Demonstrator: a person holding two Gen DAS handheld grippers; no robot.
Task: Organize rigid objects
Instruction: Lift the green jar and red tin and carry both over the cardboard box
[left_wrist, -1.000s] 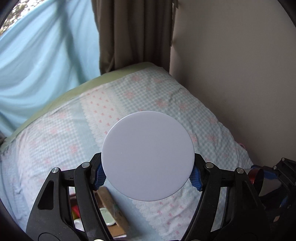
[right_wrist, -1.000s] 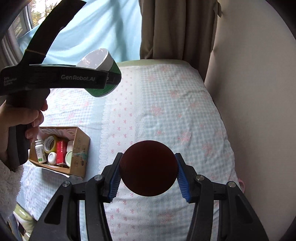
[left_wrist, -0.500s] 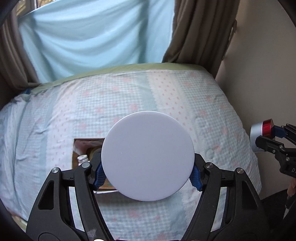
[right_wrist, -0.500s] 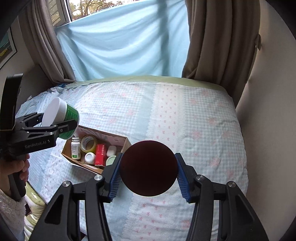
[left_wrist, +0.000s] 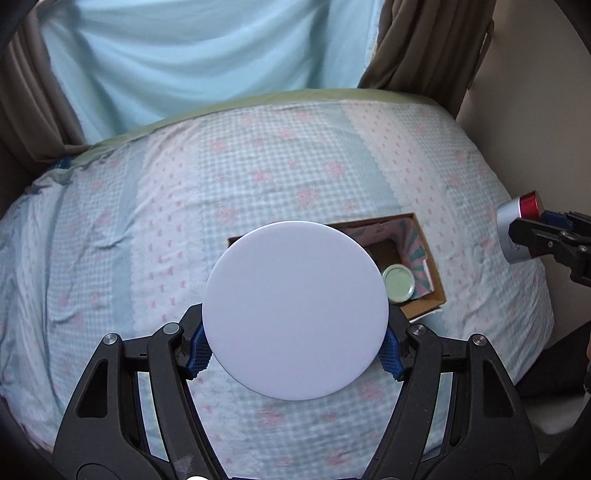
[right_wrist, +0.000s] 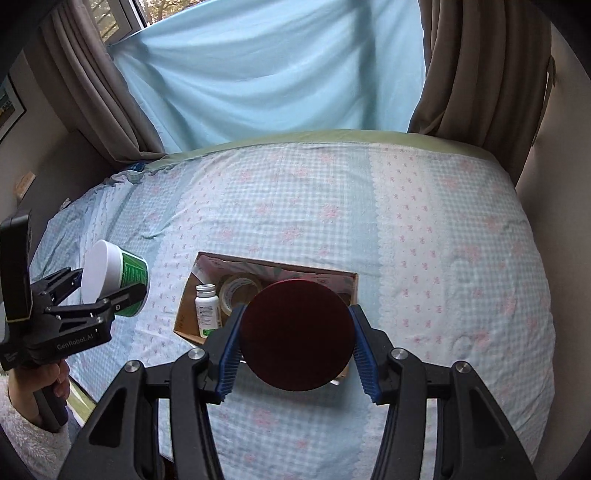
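Blue curtains (right_wrist: 280, 74) hang behind a bed (right_wrist: 443, 240) covered with a checked, flower-printed sheet. Near the middle of the bed, toward its near edge, sits an open cardboard box (right_wrist: 190, 314). Inside it, the right wrist view shows a white pill bottle (right_wrist: 207, 310) standing upright at the box's left end, with a roll of clear tape (right_wrist: 236, 290) just beside it; the left wrist view shows a pale green lid (left_wrist: 399, 284) lying toward the box's right end. The left gripper (left_wrist: 295, 350) is clamped on a white-lidded green jar (left_wrist: 295, 310), held above the bed left of the box. The right gripper (right_wrist: 297, 347) is clamped on a red-lidded jar (right_wrist: 297, 334), held over the box's right half.
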